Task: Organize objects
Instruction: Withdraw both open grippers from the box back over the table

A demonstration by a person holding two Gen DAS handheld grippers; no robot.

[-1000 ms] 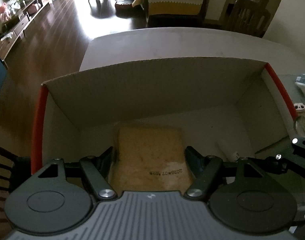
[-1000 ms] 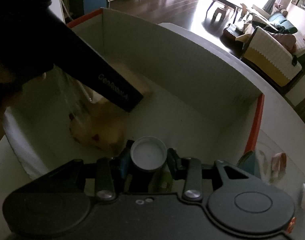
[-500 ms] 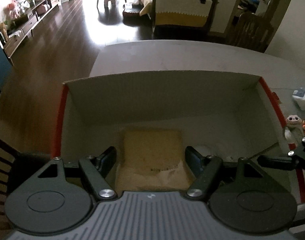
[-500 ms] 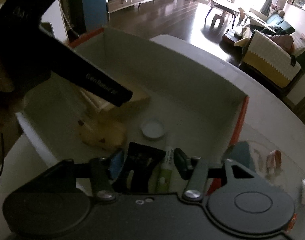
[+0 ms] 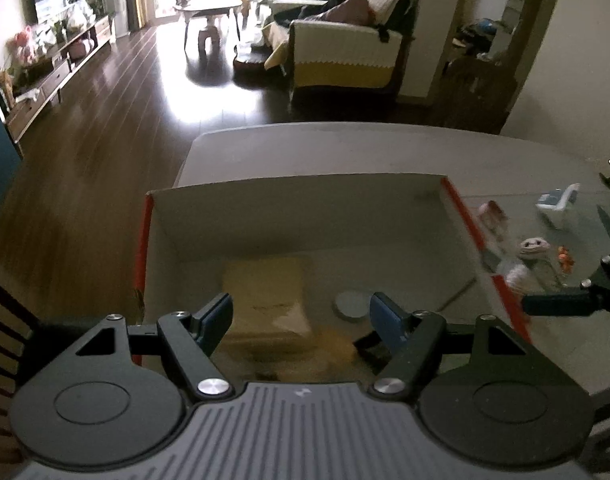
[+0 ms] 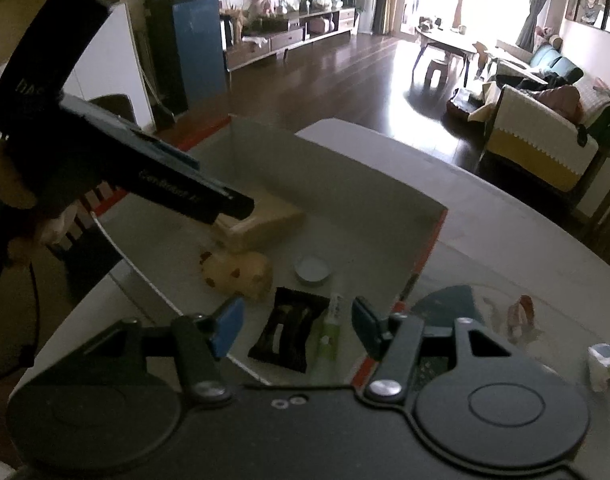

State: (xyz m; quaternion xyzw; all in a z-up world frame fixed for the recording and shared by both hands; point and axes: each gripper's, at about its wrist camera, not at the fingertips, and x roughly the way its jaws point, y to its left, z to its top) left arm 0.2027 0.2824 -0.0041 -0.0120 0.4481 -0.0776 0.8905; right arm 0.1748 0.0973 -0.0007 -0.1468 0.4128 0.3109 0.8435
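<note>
Red-edged cardboard box point(image 6: 345, 168) under both my spread, empty claws.
Left claw point(image 5: 301, 316), right claw point(image 6: 293, 320) hover above; inside lie a tan packet point(image 6: 261, 224), white round lid point(image 6: 313, 269), black pouch point(image 6: 289, 332).

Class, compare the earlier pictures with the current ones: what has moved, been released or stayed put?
The right hand-held gripper let go of the white lid, which now lies in the cardboard box, then drew back. The left hand-held gripper also rose, open. The tan packet stayed.

Matt cardboard box point(image 5: 305, 208); glossy black wrapper point(image 6: 291, 330) (crinkled foil); shiny dark wood floor point(image 5: 105, 128); smooth table point(image 5: 345, 148).
</note>
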